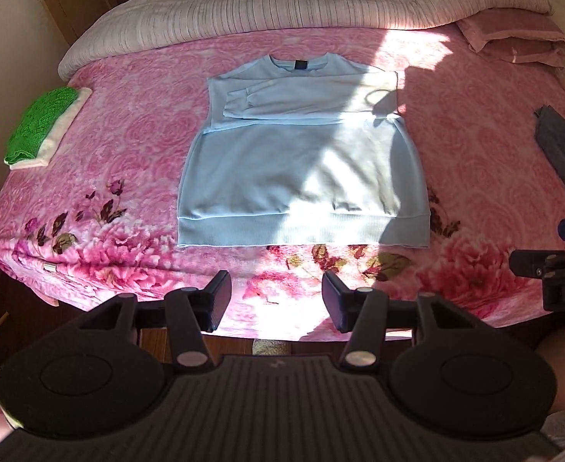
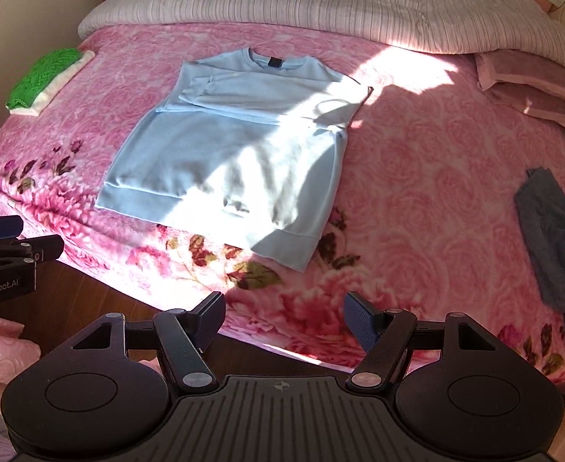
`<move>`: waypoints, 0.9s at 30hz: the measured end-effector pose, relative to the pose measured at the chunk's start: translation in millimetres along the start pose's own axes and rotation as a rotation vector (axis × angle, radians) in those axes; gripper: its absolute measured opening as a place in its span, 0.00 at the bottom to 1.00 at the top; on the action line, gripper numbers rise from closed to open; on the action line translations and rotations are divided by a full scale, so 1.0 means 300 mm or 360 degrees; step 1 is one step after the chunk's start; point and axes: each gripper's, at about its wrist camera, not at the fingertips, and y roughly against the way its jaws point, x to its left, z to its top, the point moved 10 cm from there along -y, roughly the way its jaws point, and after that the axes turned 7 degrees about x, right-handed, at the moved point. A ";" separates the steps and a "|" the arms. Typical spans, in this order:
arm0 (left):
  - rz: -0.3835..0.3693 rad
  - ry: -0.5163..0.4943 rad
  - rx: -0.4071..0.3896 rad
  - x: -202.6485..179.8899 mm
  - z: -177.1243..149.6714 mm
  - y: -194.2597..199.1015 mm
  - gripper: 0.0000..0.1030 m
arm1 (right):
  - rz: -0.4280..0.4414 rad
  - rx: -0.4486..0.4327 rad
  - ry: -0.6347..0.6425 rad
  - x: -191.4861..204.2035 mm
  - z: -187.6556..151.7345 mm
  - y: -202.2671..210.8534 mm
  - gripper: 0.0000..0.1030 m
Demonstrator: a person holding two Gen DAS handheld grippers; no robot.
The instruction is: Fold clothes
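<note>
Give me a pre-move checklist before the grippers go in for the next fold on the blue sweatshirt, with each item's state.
1. Left gripper open and empty: ok.
2. Right gripper open and empty: ok.
3. Light blue sweatshirt lies flat on the pink floral blanket: ok.
4. Both sleeves folded in across the chest: ok; one cuff lies on the body, the other is washed out by sunlight.
5. Hem band within reach and unobstructed: ok, it faces both grippers.
6. Fold path clear: ok; green and white folded stack and grey garment lie well apart from the sweatshirt.
</note>
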 end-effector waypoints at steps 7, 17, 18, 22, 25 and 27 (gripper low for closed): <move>0.0005 0.0041 0.0002 0.020 -0.016 0.009 0.46 | -0.0016 -0.0068 0.0072 0.040 0.017 0.029 0.69; 0.0001 0.0059 0.0008 0.043 -0.015 0.008 0.46 | -0.0017 -0.0086 0.0117 0.073 0.027 0.020 0.69; -0.0001 0.0061 0.0007 0.046 -0.015 0.009 0.46 | -0.0017 -0.0086 0.0117 0.076 0.028 0.018 0.69; -0.0010 0.0068 0.0010 0.056 -0.016 0.009 0.46 | -0.0021 -0.0085 0.0118 0.088 0.033 0.015 0.69; -0.0016 0.0071 0.0017 0.064 -0.020 0.000 0.47 | -0.0022 -0.0077 0.0115 0.092 0.031 0.008 0.69; -0.0025 0.0078 0.0021 0.074 -0.027 -0.017 0.49 | -0.0022 -0.0073 0.0114 0.093 0.023 0.001 0.69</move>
